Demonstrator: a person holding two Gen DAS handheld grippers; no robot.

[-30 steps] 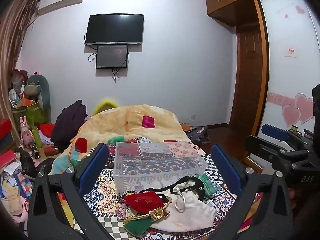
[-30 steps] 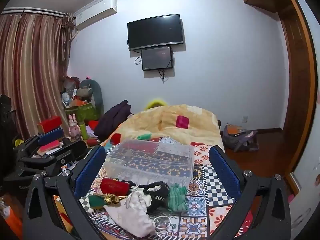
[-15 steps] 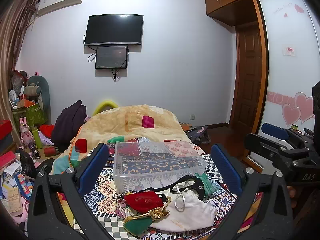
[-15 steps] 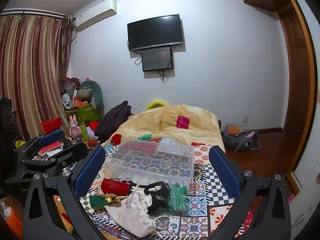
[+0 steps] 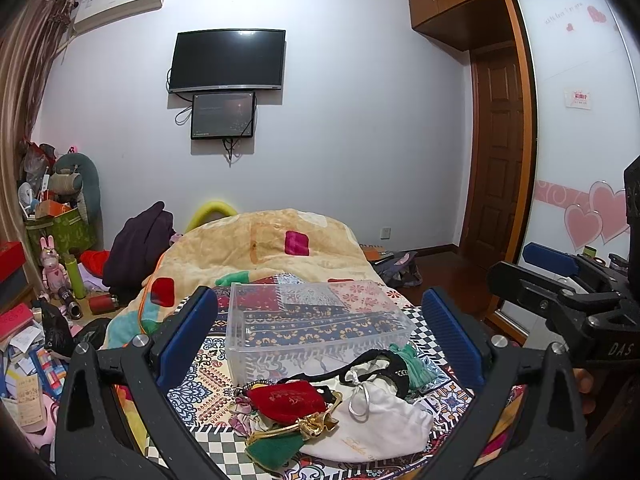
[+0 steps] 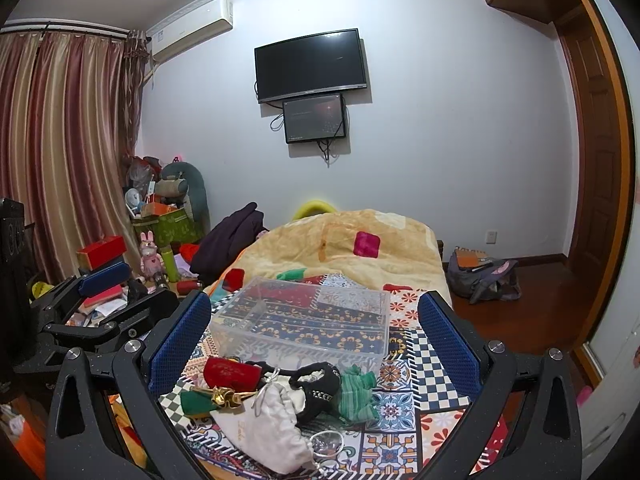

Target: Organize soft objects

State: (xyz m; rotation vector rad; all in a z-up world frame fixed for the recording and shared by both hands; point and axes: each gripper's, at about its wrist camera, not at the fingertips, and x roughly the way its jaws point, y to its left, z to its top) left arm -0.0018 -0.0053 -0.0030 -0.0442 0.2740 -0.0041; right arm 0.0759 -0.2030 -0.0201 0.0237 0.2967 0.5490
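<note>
On the patterned cloth (image 5: pixel 208 364) in front of you lies a heap of soft pouches, just short of a clear plastic box (image 5: pixel 316 322) that stands empty on the same cloth. Your left gripper (image 5: pixel 320 336) hangs above the heap with its blue pads spread wide and nothing between them. Your right gripper (image 6: pixel 314 334) is likewise wide open and holds nothing; from the left wrist view you can see it off to the right side.

Nearest you in the heap is a white drawstring bag (image 5: pixel 380 420), with a red velvet pouch (image 5: pixel 286 396) touching its left edge. A green pouch (image 5: pixel 276 446) with a gold ribbon lies in front of the red one. A black pouch (image 6: pixel 320 388) rests against the white bag's far side, and a light green cloth bag (image 6: pixel 356 394) lies just beside that, toward the right. All of them lie outside the box.

Beyond the box, a yellow quilt (image 5: pixel 260 248) is bunched up on the bed.
</note>
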